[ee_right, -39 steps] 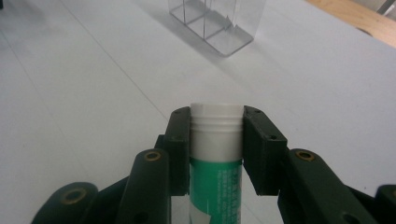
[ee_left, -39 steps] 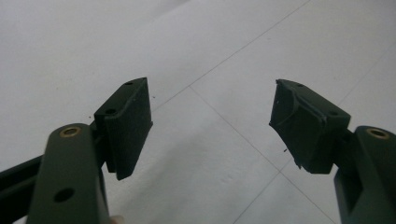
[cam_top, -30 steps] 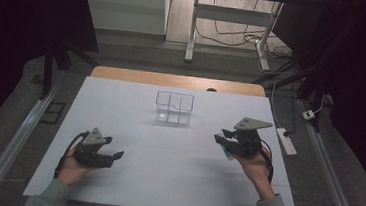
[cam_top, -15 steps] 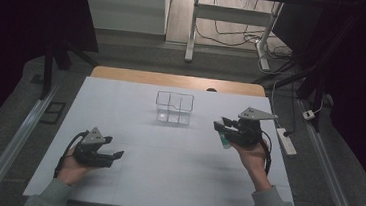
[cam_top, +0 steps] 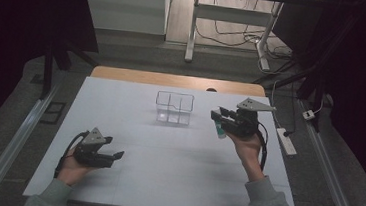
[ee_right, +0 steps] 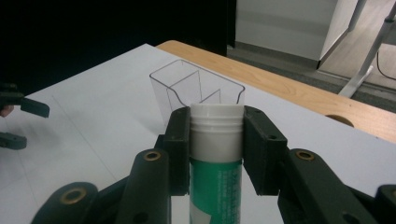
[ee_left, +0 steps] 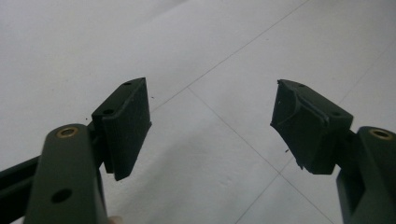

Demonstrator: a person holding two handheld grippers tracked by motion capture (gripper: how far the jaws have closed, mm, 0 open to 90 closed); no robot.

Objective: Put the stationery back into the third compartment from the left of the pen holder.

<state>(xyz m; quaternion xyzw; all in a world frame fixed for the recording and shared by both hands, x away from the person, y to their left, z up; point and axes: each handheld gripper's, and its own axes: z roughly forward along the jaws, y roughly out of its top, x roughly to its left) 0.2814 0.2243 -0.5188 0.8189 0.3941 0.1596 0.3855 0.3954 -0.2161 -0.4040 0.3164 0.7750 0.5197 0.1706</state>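
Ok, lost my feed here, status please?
Left gripper open, low over table. Right gripper shut on glue stick, raised beside clear organizer. Nothing in the way.

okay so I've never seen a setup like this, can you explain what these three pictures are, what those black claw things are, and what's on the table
A person sits at a white table holding a hand-operated two-jaw gripper in each hand. The high view looks down from above. The other two pictures come from cameras riding on the grippers, looking along their black jaws. The left gripper is open and empty, low over the table. The right gripper is shut on a green-and-white glue stick, held upright above the table. Beyond it stands a clear plastic organizer with compartments, which look empty.
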